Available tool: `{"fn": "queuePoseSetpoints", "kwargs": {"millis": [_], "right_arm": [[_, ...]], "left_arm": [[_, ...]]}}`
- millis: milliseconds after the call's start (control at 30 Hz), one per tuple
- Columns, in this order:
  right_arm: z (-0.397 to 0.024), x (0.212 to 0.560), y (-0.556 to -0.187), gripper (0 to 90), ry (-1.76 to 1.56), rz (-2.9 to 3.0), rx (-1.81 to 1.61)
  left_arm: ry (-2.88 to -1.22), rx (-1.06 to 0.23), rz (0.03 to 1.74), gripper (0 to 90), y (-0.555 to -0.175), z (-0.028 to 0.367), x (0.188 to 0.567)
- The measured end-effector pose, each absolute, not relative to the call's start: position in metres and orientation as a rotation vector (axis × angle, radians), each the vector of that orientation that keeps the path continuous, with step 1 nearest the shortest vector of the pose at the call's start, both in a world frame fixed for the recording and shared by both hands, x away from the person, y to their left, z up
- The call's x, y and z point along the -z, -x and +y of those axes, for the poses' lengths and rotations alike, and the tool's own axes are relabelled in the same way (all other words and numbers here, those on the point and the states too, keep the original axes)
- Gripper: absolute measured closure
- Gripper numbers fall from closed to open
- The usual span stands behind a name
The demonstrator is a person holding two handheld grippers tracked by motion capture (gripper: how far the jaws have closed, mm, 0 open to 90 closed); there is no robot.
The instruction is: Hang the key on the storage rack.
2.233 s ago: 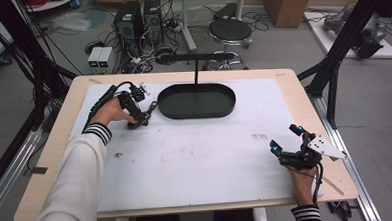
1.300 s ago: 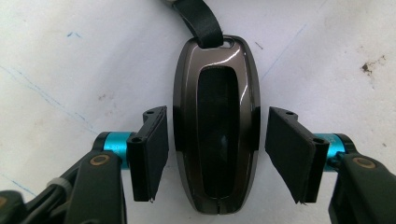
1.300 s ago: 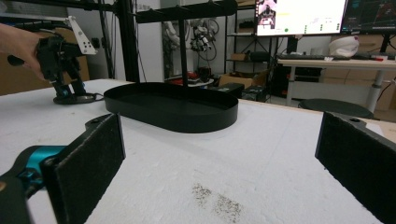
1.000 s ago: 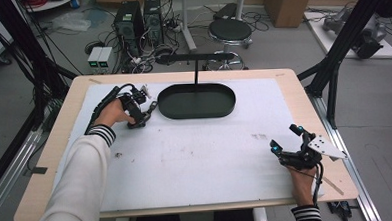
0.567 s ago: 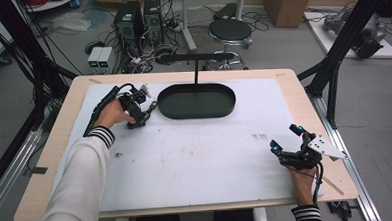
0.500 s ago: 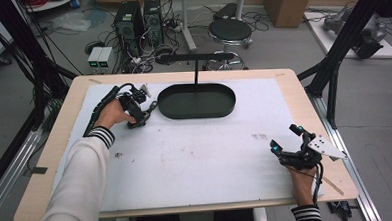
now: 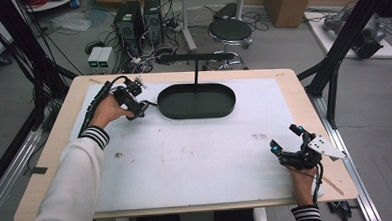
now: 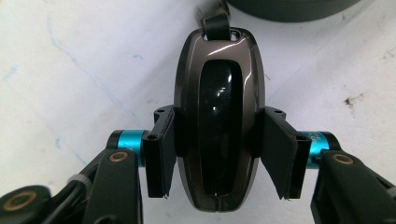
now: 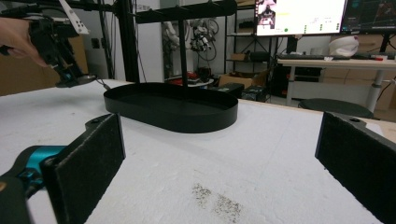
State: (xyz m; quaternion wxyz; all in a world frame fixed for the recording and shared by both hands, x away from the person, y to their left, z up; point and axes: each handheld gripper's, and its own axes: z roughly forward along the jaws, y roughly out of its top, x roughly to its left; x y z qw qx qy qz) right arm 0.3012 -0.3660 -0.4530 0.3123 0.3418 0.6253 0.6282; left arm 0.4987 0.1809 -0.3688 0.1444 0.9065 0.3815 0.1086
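A: Left hand-held gripper (image 7: 140,109), upper left of the high view, just left of the black oval tray (image 7: 196,101). Its pads are clamped on a dark glossy key fob (image 8: 218,130).

B: The left gripper view shows it well: one pad on each flank of the key fob, its strap end toward the top of the frame, and the white table (image 7: 196,155) behind it.

A: What differs from a second ago?

B: The jaws have just been closing, with the key fob between them. And that hand now sits a touch higher in the high view than it did; in the right gripper view the key fob (image 9: 77,80) hangs clear of the table, upper left of that frame.

A: And the right hand-held gripper (image 7: 285,144)?

B: Lower right of the high view, same spot as before, jaws wide apart with nothing between them. Its own view looks across the table at the tray (image 9: 170,111).
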Motion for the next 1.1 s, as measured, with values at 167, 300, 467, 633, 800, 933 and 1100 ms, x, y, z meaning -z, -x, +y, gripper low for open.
{"fn": "queuePoseSetpoints", "kwargs": {"millis": [167, 300, 467, 633, 800, 933, 1100], "right_arm": [[-0.366, 0.453, -0.301, 0.5, -0.902, 1.649, -1.657], [-0.366, 0.453, -0.301, 0.5, -0.899, 1.649, -1.657], [-0.366, 0.453, -0.301, 0.5, -0.902, 1.649, -1.657], [-0.366, 0.453, -0.301, 0.5, -0.899, 1.651, -1.656], [-0.366, 0.453, -0.301, 0.5, -0.900, 1.650, -1.656], [-0.366, 0.453, -0.301, 0.5, -0.900, 1.650, -1.655], [-0.366, 0.453, -0.301, 0.5, -0.900, 1.650, -1.656]], "left_arm": [[-2.555, -0.332, 1.101, 49.1, -0.494, 0.186, 0.358], [-2.508, -0.343, 1.100, 49.1, -0.492, 0.189, 0.350], [-2.449, -0.362, 1.098, 49.1, -0.489, 0.193, 0.339], [-2.375, -0.398, 1.076, 49.1, -0.484, 0.194, 0.326], [-2.304, -0.426, 1.057, 49.1, -0.480, 0.193, 0.314], [-2.261, -0.442, 1.035, 49.1, -0.478, 0.191, 0.307], [-2.197, -0.459, 1.030, 49.1, -0.476, 0.190, 0.297]]}}
